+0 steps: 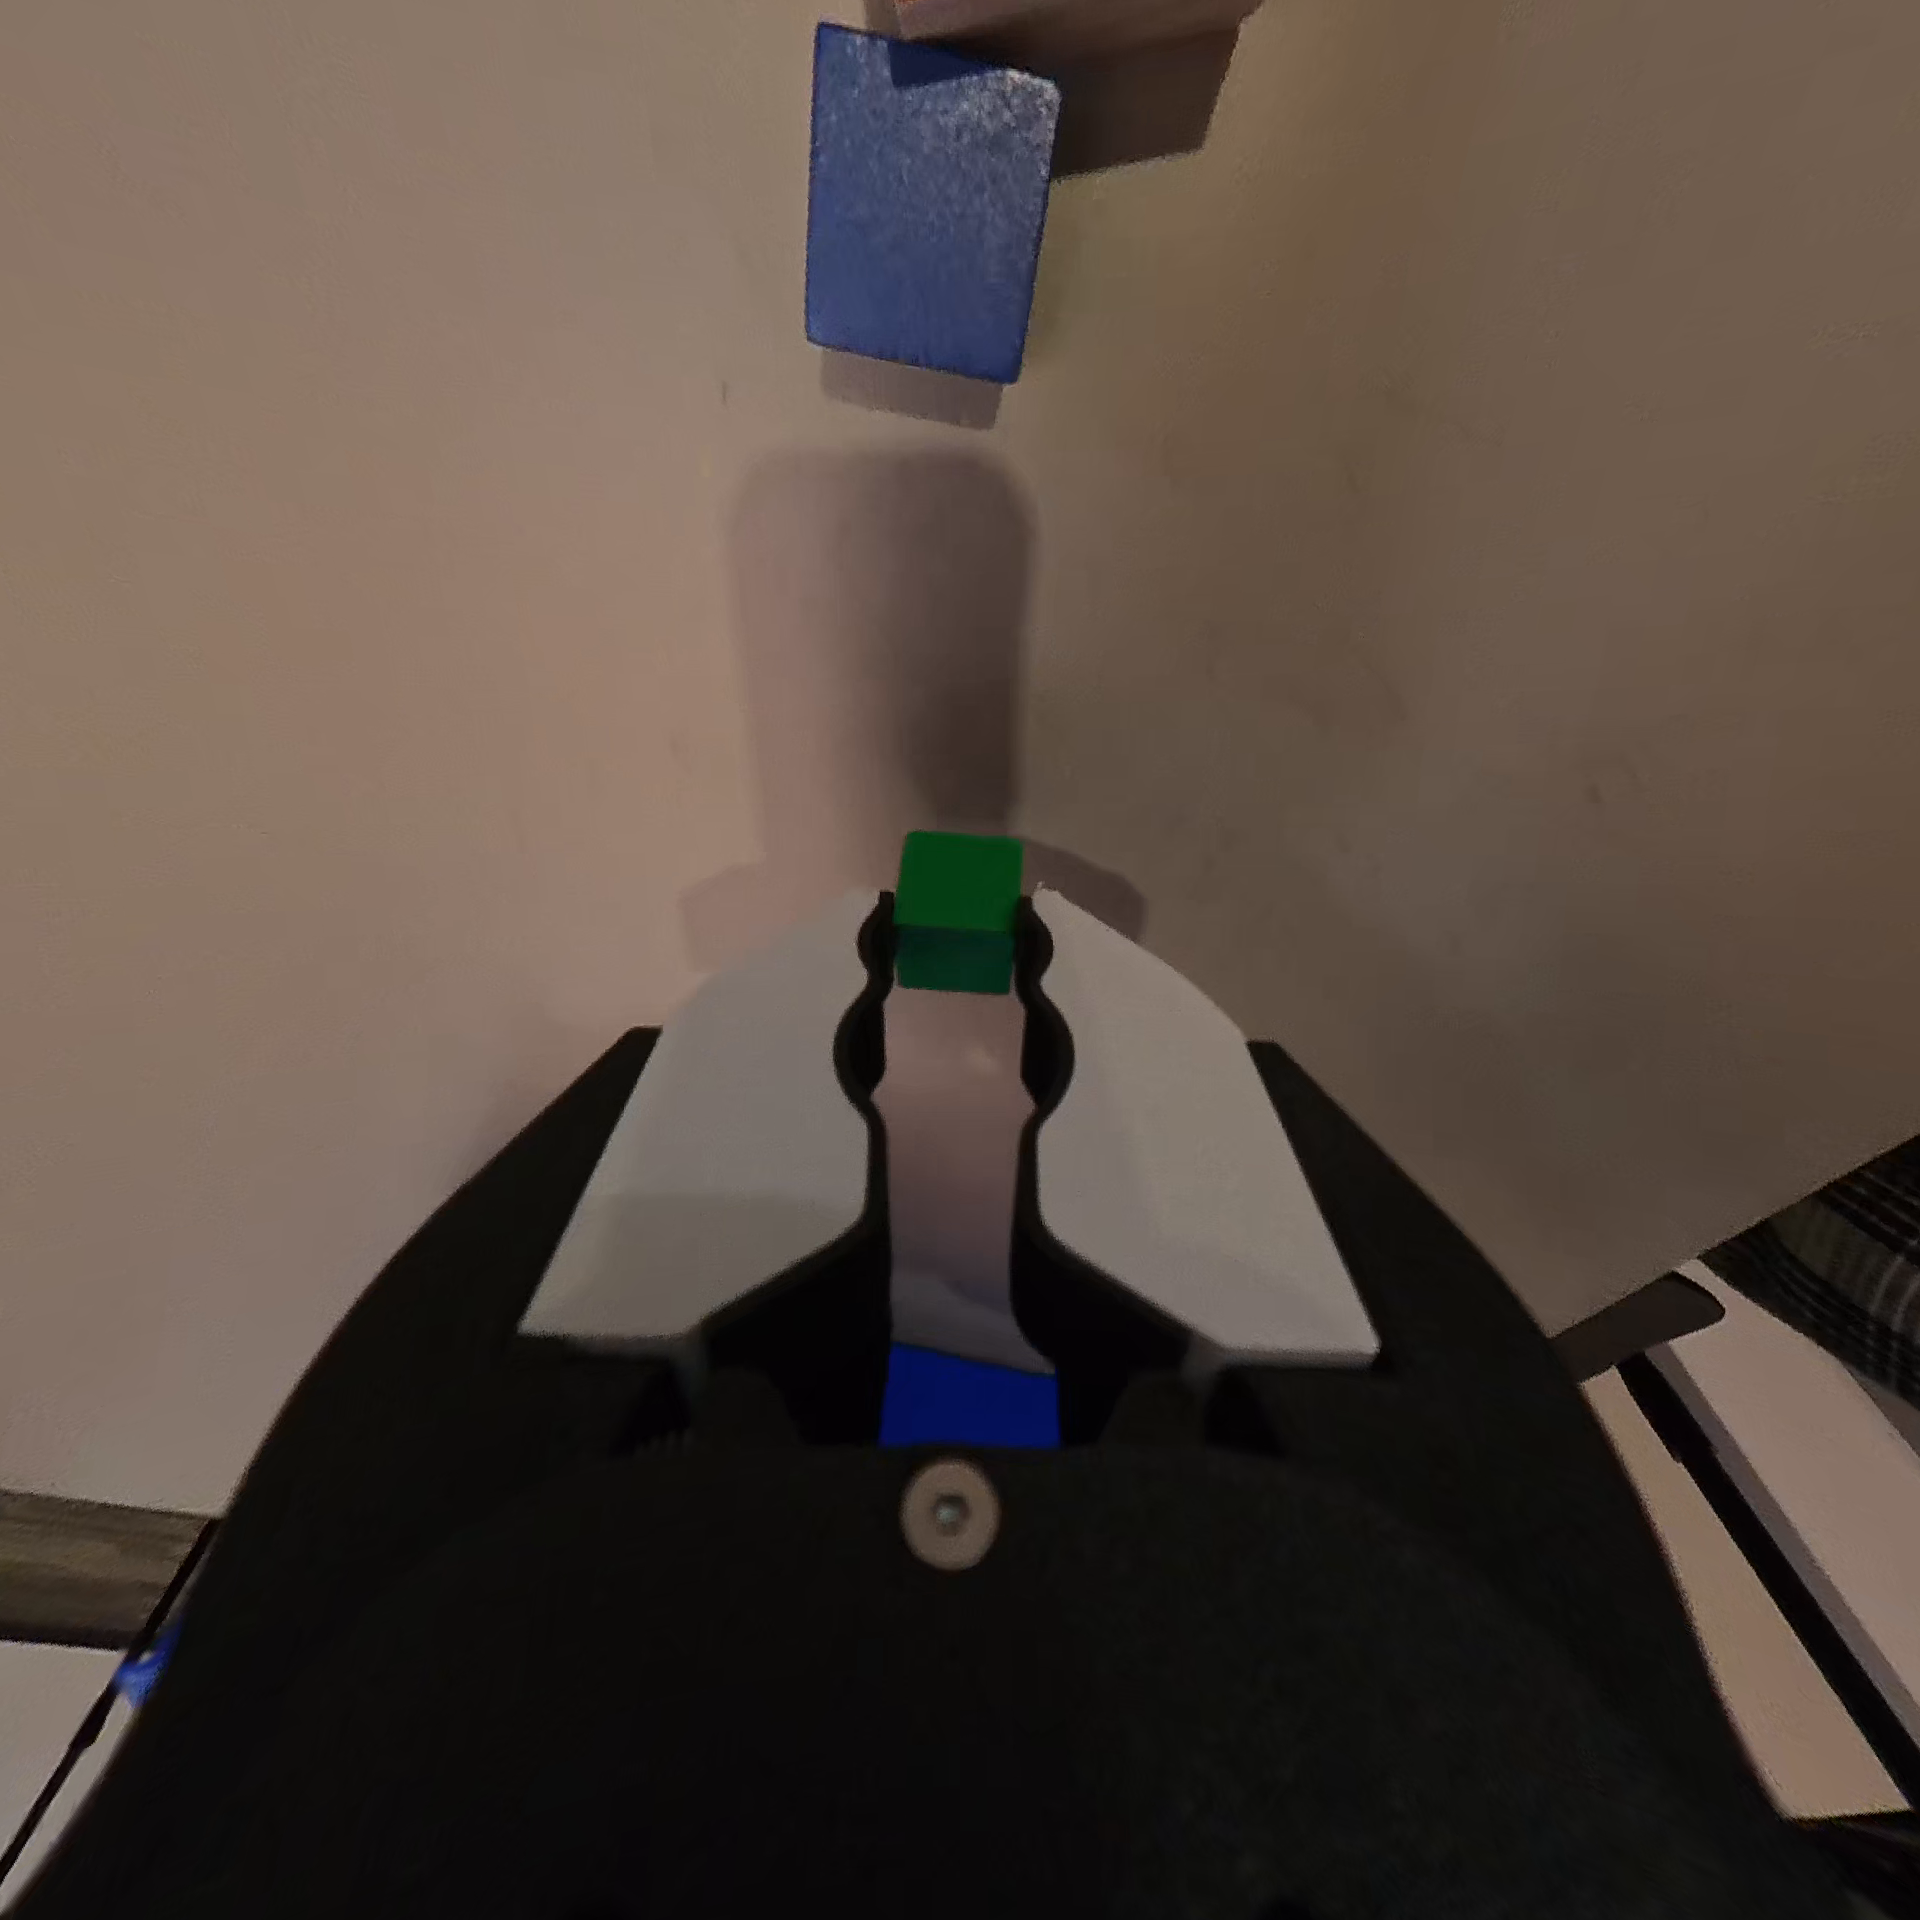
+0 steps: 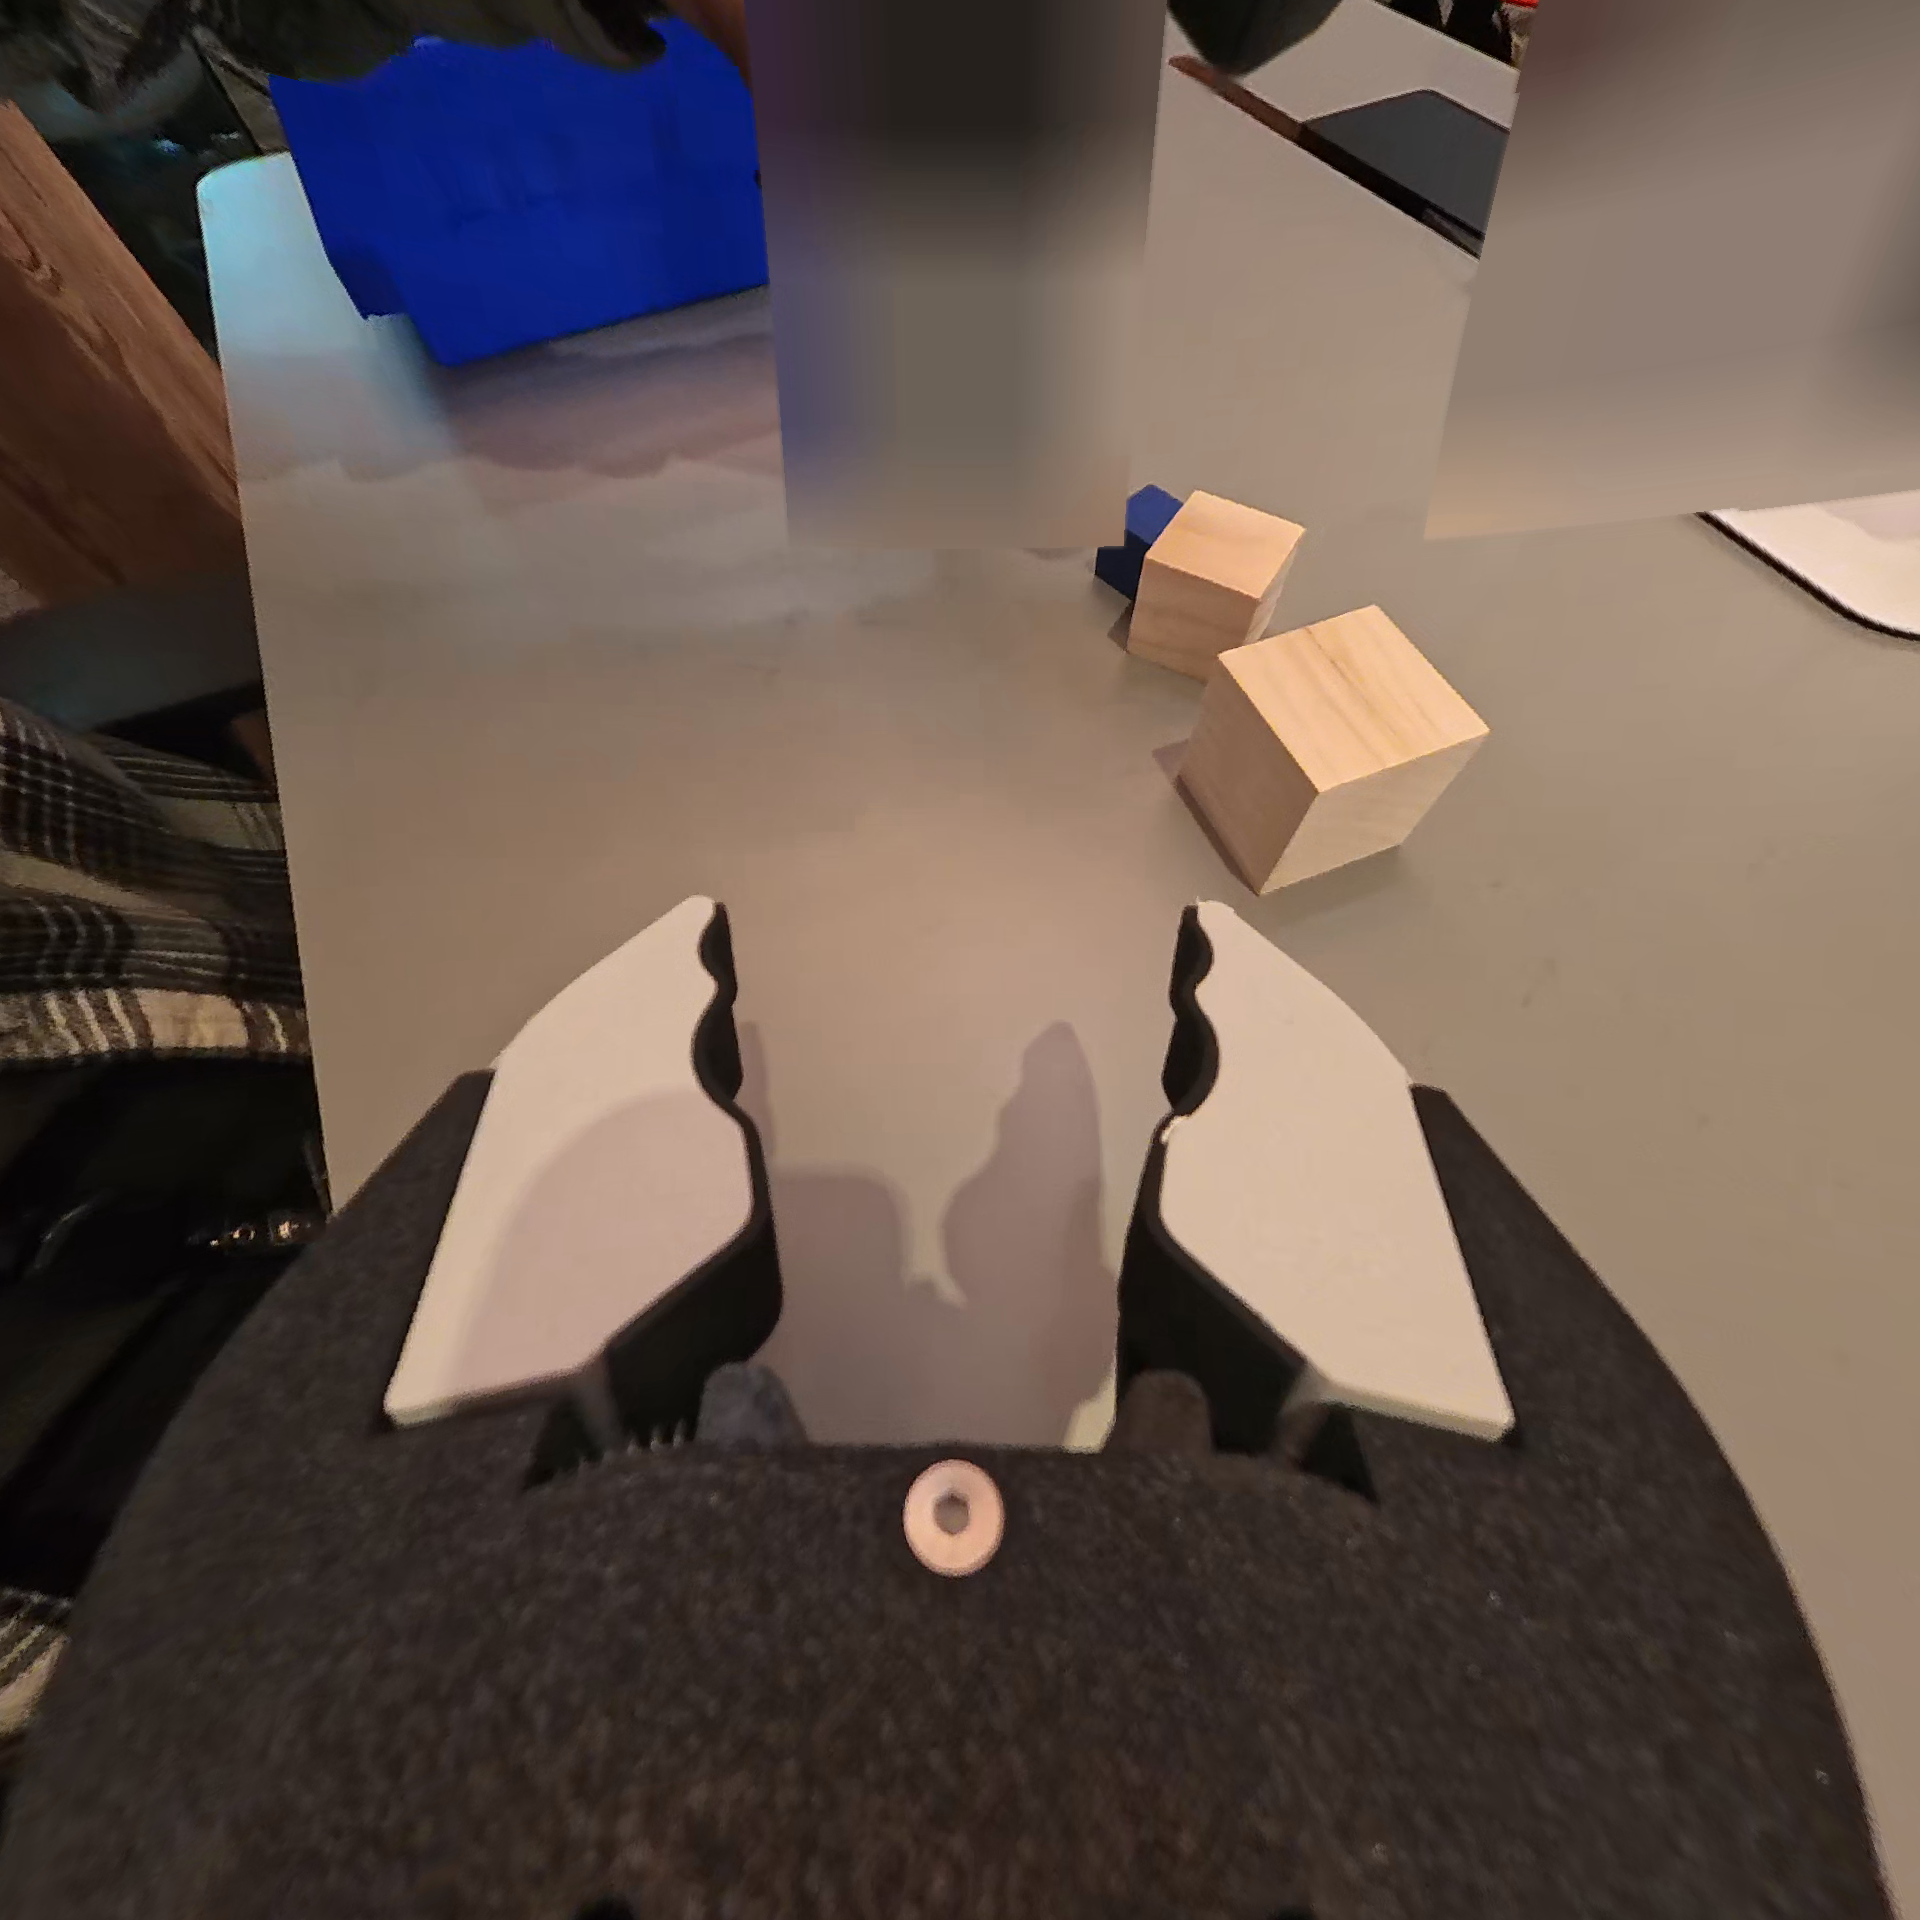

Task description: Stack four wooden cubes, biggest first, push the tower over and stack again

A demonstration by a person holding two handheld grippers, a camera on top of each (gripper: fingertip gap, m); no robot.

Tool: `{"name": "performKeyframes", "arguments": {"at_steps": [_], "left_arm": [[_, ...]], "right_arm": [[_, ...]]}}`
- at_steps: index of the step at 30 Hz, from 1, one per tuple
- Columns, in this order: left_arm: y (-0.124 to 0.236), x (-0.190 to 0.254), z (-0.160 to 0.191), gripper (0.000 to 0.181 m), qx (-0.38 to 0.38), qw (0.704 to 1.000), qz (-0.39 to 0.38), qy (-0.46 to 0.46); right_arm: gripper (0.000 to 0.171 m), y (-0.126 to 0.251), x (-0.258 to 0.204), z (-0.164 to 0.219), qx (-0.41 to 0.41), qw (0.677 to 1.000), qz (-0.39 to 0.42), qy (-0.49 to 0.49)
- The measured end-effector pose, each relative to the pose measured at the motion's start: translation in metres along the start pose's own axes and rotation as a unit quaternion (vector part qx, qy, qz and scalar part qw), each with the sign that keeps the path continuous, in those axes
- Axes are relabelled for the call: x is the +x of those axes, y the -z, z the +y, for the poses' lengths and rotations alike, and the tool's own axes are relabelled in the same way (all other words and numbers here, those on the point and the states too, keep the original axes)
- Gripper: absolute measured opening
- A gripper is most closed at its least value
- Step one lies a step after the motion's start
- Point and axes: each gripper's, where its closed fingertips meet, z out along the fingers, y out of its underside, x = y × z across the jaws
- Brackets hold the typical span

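Observation:
My left gripper is shut on a small green cube and holds it above the pale table. Ahead of it a blue cube lies on the table, touching a plain wooden cube at the top edge. In the right wrist view my right gripper is open and empty, low over the grey table. A large plain wooden cube lies to its front right, a smaller plain wooden cube behind it, and the blue cube shows partly behind that.
A blue bin stands at the far left of the table. A brown wooden surface is at the left. Plaid cloth lies beside the table's left edge. A white sheet with a dark edge lies at the far right. Tip to tip, the grippers are about 25 cm apart.

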Motion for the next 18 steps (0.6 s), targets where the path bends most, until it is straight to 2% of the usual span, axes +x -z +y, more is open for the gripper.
{"name": "performKeyframes", "arguments": {"at_steps": [9,14,18], "left_arm": [[-0.011,0.008,-0.002,0.022,0.014,0.999,0.017,-0.024],[-0.004,0.008,-0.003,0.040,0.075,0.997,0.013,-0.004],[0.021,0.008,-0.004,0.070,0.184,0.982,-0.008,0.033]], "right_arm": [[0.083,-0.006,0.002,0.006,-0.007,1.000,-0.007,-0.004],[0.090,-0.010,0.001,0.011,-0.018,1.000,-0.008,0.007],[0.095,-0.009,0.008,0.014,-0.029,0.999,0.001,0.040]]}}
